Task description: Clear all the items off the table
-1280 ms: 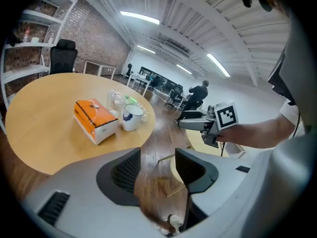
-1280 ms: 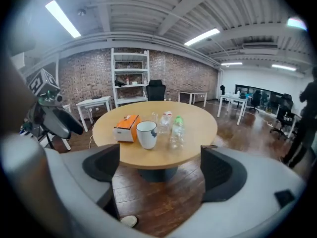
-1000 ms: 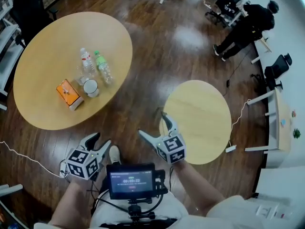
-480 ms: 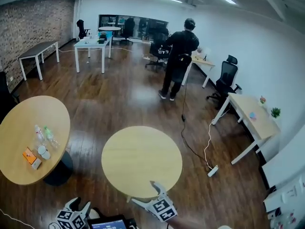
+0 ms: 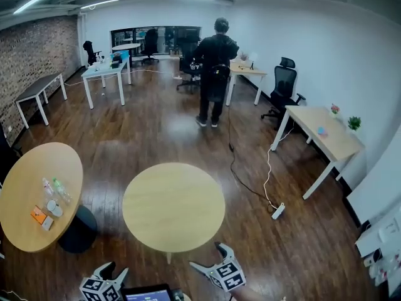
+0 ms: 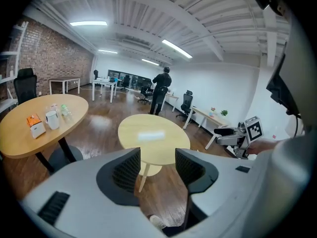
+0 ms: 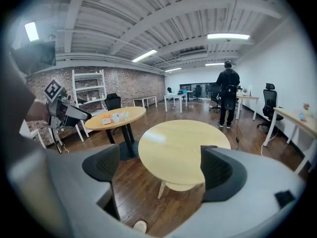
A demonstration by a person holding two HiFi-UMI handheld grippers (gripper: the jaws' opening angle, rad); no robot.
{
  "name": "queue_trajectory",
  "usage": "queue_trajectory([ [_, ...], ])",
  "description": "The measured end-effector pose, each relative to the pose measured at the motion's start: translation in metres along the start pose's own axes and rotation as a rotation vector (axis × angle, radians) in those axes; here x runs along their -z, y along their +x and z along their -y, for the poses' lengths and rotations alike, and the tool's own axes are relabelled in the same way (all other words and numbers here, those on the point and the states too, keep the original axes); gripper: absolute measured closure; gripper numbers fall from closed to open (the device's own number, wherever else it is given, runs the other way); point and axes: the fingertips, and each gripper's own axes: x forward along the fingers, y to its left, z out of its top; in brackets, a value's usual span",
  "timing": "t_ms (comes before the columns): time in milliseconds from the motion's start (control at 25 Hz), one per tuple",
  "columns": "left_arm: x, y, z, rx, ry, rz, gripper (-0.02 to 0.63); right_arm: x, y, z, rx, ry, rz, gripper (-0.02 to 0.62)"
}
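Round table sits slightly further left than before; left gripper and right gripper both gape empty.

- Two round pale wooden tables: one ahead of the right gripper, one well left of the left gripper
- Two clear plastic bottles
- One white mug
- One orange box
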Motion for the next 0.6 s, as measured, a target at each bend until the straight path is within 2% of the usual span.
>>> queue_trajectory([
  [240, 0.01, -0.014, 0.022, 0.073, 0.034, 0.0, 0.38, 0.012, -0.032, -0.012, 0.052, 0.022, 0.001, 0.077],
  [400, 0.018, -0.038, 0.027, 0.11, 0.031, 0.004, 0.38, 0.009, -0.054, -0.032, 0.081, 0.035, 0.017, 0.077],
  [600, 0.029, -0.07, 0.033, 0.143, 0.069, 0.024, 0.38, 0.018, -0.075, -0.065, 0.099, 0.055, 0.025, 0.076],
])
